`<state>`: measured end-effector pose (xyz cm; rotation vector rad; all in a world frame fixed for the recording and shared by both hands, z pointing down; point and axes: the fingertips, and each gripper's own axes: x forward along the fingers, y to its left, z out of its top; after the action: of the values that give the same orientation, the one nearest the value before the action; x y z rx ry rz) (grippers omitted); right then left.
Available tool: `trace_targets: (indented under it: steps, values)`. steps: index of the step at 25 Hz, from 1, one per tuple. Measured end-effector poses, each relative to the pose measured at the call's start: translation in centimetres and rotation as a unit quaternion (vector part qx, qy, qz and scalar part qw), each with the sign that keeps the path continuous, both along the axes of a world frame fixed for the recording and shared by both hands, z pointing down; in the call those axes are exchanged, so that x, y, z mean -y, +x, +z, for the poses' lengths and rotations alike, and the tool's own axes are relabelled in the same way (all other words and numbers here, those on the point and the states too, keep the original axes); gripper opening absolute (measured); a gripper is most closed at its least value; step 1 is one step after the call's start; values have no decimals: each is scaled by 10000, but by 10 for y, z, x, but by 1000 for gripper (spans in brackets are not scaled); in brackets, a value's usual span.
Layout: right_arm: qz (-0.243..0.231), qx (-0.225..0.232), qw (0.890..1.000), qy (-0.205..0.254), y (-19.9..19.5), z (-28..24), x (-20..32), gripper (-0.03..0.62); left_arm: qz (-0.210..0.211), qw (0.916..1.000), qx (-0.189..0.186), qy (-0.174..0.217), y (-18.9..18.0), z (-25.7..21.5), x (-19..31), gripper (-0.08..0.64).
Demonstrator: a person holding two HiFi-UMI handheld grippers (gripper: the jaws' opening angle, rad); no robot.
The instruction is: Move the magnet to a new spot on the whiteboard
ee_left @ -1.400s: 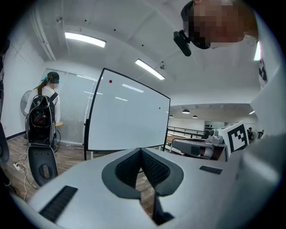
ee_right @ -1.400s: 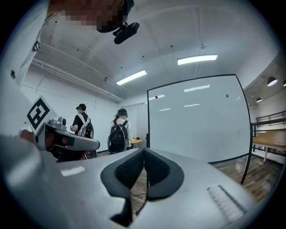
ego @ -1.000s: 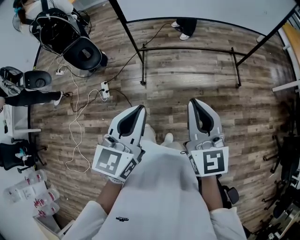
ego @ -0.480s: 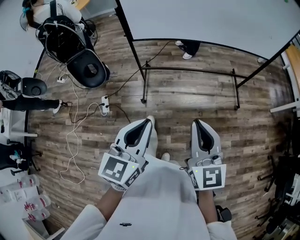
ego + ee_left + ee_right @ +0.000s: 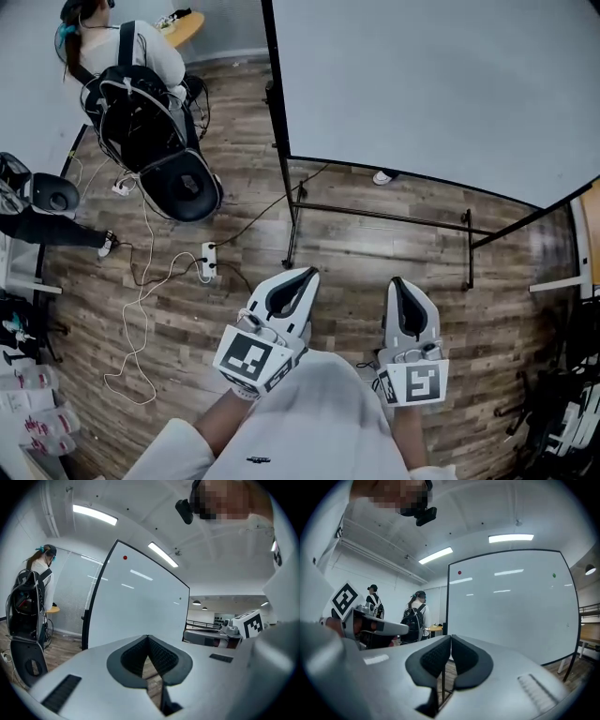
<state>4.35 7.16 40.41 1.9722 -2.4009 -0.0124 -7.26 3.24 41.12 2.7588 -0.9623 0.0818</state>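
The whiteboard (image 5: 441, 84) stands upright on a black wheeled frame ahead of me. A small red magnet (image 5: 124, 558) sticks near its top left corner; the right gripper view shows that red magnet (image 5: 460, 573) too, plus a green magnet (image 5: 554, 575) near the top right corner. My left gripper (image 5: 292, 279) and right gripper (image 5: 403, 286) are held side by side in front of my body, short of the board. Both are shut with nothing between the pads, as seen at the left gripper (image 5: 148, 638) and the right gripper (image 5: 451, 637).
A person with a black backpack (image 5: 131, 84) stands at the left by a black chair (image 5: 183, 183). Cables (image 5: 141, 309) and a power strip (image 5: 206, 262) lie on the wood floor. The board's black base bar (image 5: 375, 214) crosses the floor ahead. Bottles (image 5: 37, 427) sit at the far left.
The head view has tilted up, so the whiteboard fills much more of the top. Both grippers sit lower in the frame and remain shut and empty.
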Motion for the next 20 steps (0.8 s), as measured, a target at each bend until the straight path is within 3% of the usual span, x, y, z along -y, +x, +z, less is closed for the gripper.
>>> trace_targets:
  steps: [9, 20]
  values:
    - [107, 29, 9995, 298, -2, -33, 130, 0, 32, 9999, -56, 157, -10, -23, 132, 6]
    - [-162, 4, 9991, 402, 21, -56, 183, 0, -147, 9997, 18, 175, 23, -41, 173, 6]
